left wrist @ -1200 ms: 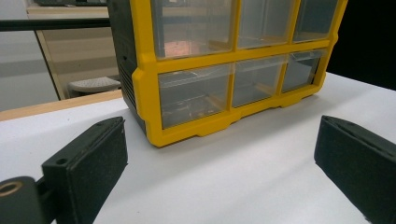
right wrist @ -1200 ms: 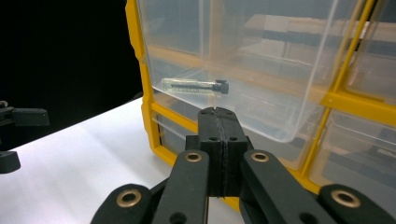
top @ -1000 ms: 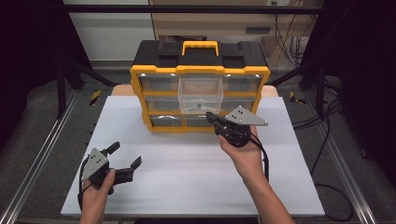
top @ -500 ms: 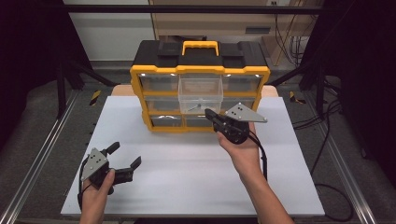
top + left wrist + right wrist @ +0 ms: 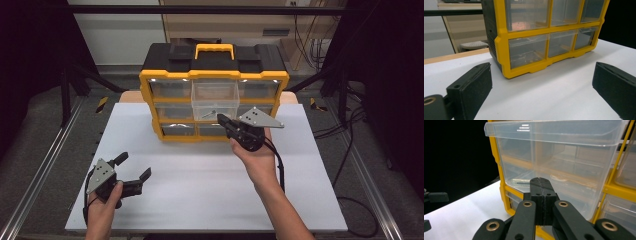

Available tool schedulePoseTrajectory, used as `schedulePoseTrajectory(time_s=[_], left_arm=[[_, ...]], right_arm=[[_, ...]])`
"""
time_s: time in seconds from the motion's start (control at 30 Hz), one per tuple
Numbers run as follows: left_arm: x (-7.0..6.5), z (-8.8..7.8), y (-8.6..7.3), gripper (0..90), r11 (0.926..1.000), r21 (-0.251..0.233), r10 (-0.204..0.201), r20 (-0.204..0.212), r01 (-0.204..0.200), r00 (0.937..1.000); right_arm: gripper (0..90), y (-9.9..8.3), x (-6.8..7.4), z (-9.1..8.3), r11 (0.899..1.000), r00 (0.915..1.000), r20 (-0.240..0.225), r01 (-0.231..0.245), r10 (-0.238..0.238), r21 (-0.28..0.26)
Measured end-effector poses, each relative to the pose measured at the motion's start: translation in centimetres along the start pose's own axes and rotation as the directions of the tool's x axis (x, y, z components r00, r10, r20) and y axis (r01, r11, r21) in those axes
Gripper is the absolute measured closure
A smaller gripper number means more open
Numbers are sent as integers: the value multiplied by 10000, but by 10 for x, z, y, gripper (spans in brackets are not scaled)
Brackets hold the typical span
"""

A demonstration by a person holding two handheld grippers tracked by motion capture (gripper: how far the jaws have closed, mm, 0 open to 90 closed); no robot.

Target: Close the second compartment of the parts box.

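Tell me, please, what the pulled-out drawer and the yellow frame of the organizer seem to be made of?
The pulled-out drawer looks like clear, glossy plastic: the frame and a small dark part inside show through its walls, and its rim catches light. The yellow frame seems to be opaque moulded plastic with a smooth, slightly shiny finish and rounded corners. The exact plastic type cannot be told.

A white tabletop (image 5: 200,200) lies between metal side rails (image 5: 40,170), with black cables (image 5: 350,165) trailing over the grey floor (image 5: 385,150) at the right, yellow-and-black striped markers (image 5: 101,104) near the table's far corners, and a pale cabinet (image 5: 240,25) behind.
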State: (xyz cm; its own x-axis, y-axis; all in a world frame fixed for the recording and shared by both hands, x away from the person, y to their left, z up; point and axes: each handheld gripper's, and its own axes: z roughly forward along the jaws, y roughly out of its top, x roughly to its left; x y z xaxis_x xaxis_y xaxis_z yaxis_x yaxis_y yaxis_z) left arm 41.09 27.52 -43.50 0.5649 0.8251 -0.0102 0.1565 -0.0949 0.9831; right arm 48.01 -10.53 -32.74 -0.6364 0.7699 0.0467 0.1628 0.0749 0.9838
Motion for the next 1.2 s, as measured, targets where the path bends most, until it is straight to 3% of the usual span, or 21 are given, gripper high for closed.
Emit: schedulePoseTrajectory(time_s=[0.53, 1.2], left_arm=[[0, 0, 0, 26, 10000, 12, 20, 40, -20, 10000], [0, 2, 0, 26, 10000, 52, 71, 40, -71, 10000]], right_arm=[[900, 10, -8, 11, 9990, 9990, 99, -442, 443, -102], [900, 16, -13, 18, 9992, 9990, 227, -382, 384, -117]])
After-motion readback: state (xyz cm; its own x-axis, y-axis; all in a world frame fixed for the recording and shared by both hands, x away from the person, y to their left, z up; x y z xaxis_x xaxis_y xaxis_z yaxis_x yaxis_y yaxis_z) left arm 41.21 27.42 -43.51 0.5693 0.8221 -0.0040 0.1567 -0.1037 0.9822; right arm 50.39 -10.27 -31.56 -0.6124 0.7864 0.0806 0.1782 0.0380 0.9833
